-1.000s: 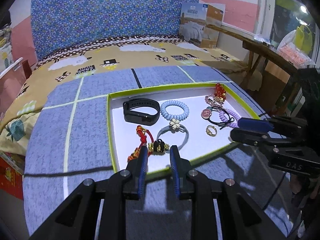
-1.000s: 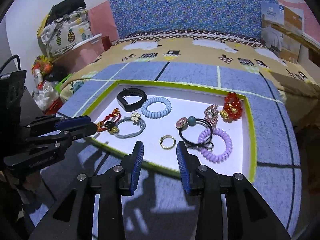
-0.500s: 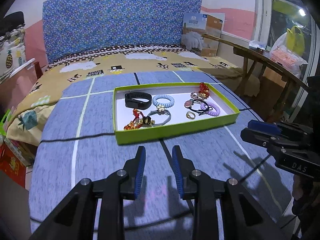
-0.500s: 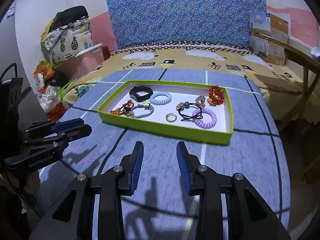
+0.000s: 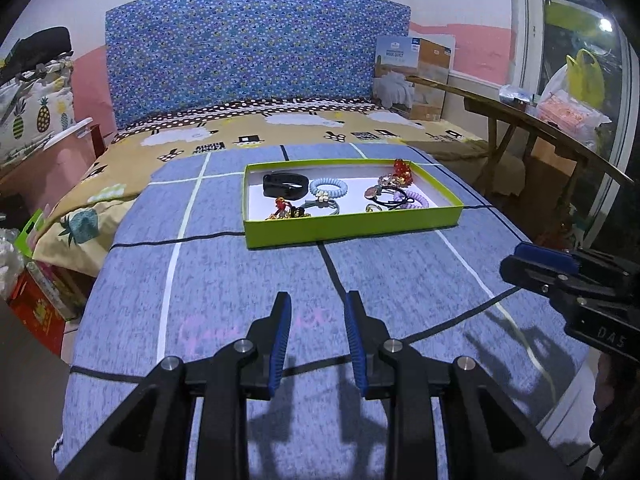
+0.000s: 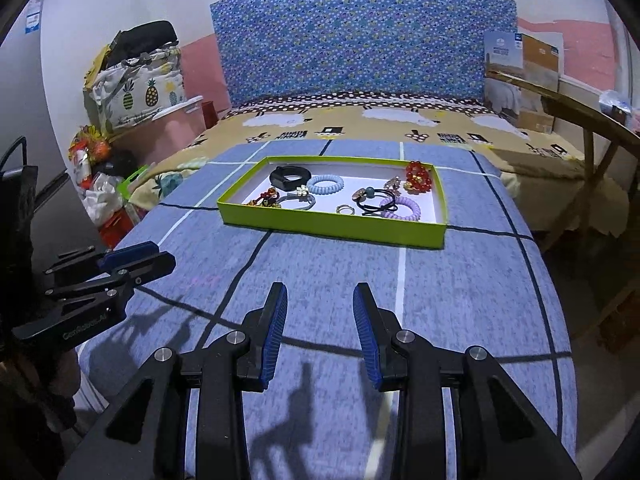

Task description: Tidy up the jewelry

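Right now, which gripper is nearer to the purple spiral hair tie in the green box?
Right, slightly. The purple spiral hair tie lies at the box's right end, ahead of the right gripper; the left gripper sits farther left. Both are well short of it.

Both grippers, L (image 5: 315,304) & R (image 6: 320,294), jaws apart, empty, side by side, level.

green shallow cardboard tray (image 6: 332,226) on blue grid-lined tablecloth (image 6: 328,280) | black wristband (image 6: 290,177) in tray, rear-left | purple coil hair tie (image 6: 401,208) in tray, front-right
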Motion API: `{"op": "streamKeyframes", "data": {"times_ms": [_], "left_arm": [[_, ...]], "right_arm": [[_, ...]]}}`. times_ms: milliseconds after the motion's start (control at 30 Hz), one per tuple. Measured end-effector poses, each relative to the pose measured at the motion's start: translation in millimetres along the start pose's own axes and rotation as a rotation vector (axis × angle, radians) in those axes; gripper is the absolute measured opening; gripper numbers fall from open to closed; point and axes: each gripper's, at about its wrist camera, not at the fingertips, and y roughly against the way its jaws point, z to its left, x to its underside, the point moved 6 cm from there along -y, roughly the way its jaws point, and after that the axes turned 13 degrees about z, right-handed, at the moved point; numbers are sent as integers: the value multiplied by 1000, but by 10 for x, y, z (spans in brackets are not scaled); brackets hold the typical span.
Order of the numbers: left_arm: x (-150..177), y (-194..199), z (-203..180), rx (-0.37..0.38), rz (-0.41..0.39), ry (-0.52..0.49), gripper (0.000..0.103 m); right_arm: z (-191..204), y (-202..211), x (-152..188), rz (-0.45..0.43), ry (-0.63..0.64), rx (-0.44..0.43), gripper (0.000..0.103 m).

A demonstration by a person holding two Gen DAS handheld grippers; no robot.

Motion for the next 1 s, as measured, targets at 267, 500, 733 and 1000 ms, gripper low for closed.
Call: {"op": "streamKeyframes", "data": {"times_ms": [267,500,733,1000], "left_arm": [[27,75,-48,-19,-28,-9,29],[46,116,-76,-24,-47,-12,29],[59,99,-98,-29,-47,-11,29],[66,98,-106,-28,-55,-10,29]], "right_arm": [[29,67,69,-13,2,23,35],[5,79,99,-23,-9,37,35],[-4,61,105,-19,-10,36,35],[18,104,102,-51,0,54,35]]}}
